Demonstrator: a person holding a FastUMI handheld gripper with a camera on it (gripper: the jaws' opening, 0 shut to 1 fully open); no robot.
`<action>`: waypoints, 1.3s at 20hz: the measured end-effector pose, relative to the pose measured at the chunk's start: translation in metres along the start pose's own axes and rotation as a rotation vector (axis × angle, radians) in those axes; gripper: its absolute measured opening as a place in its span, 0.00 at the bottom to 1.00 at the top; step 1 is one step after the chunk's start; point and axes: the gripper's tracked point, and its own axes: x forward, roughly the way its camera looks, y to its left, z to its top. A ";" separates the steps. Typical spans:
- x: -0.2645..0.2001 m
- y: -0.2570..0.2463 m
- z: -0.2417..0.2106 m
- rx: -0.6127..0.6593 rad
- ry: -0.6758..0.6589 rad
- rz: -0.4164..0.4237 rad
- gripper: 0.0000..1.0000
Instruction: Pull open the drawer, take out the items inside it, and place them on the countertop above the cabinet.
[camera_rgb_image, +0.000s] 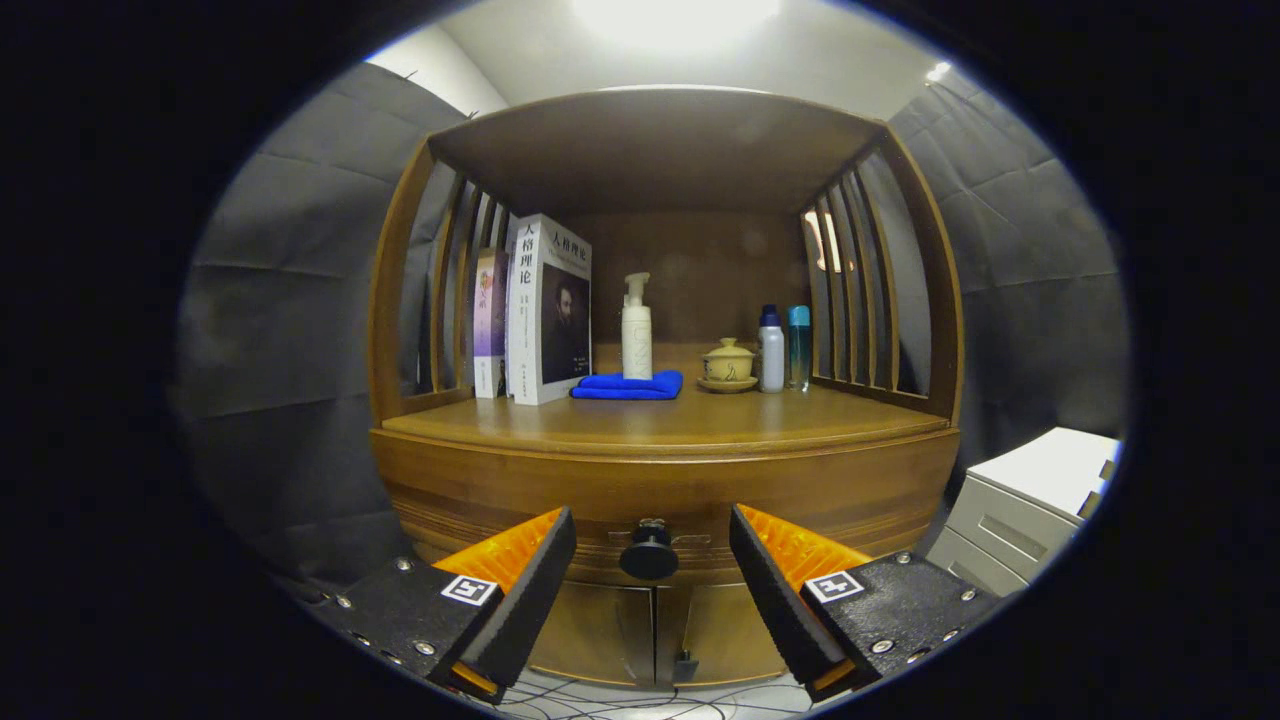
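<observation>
A wooden cabinet stands ahead of me with its drawer (500, 495) closed under the countertop (660, 422). The drawer's round dark knob (649, 556) sits between my fingertips and a little beyond them, untouched. My gripper (652, 540) is open, with one finger (530, 575) left of the knob and the other to its right. What lies inside the drawer is hidden.
On the countertop stand books (545, 305) at the left, a folded blue cloth (630, 386) with a white pump bottle (637, 330) on it, a lidded tea cup (728, 364) and two small bottles (771, 348). A white drawer unit (1030, 500) stands to the right. Cabinet doors (600, 630) lie below the drawer.
</observation>
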 end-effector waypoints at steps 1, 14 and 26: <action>0.008 -0.002 -0.005 -0.015 0.011 -0.003 0.96; 0.049 0.001 -0.045 0.042 0.135 0.002 0.64; 0.044 0.001 -0.047 0.066 0.167 -0.021 0.37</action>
